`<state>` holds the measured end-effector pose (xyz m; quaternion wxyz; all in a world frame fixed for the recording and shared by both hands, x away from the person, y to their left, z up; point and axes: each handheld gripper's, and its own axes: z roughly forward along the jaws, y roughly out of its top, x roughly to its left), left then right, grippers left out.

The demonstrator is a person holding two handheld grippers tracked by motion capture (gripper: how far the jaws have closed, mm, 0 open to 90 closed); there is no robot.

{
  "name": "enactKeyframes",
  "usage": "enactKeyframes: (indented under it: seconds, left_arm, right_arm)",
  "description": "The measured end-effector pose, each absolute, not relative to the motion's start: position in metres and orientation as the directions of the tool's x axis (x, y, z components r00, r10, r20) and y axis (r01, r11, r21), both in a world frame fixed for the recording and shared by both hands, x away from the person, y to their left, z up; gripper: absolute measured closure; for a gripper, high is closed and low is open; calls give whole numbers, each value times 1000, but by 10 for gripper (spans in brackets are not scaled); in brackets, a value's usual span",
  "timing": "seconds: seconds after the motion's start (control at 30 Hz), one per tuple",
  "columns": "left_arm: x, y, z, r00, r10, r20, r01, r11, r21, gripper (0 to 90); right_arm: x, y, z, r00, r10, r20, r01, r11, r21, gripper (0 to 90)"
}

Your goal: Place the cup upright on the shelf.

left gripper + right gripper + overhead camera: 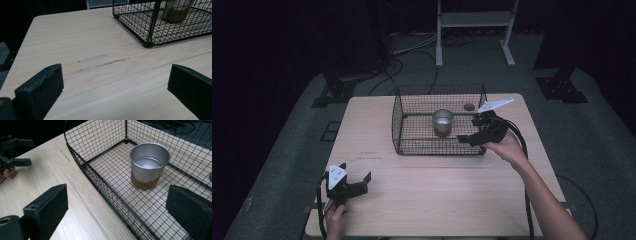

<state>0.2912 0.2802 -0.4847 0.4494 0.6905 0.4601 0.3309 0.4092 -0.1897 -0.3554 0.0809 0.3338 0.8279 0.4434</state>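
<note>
The right gripper (473,131), jaws spread and empty, hangs over the 3 o'clock rim of the wire basket (412,131), with the metal cup (442,120) near the basket's middle, at its 9 o'clock. The left gripper (356,179), also released, sits at the table's (437,195) 7 o'clock, with bare wood all around. A dark mark beside the basket may be writing; it is too small to read.

1. A pale wooden table (422,195) carries everything.
2. A black wire basket (412,120) stands on its far half.
3. Faint scuff marks (100,62) streak the bare wood nearby.
</note>
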Motion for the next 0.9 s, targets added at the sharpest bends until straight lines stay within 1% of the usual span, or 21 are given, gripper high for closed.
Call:
enactKeyframes:
  seconds: [0.27,0.9]
  left_arm:
    - [291,280,-485,357,933,43,336,-171,926,0]
    - [291,280,-485,358,933,46,340,-176,924,0]
  right_arm:
    - [401,-193,-357,-771,616,164,480,392,785,37]
    - [378,-206,-373,-788,589,182,476,394,786,36]
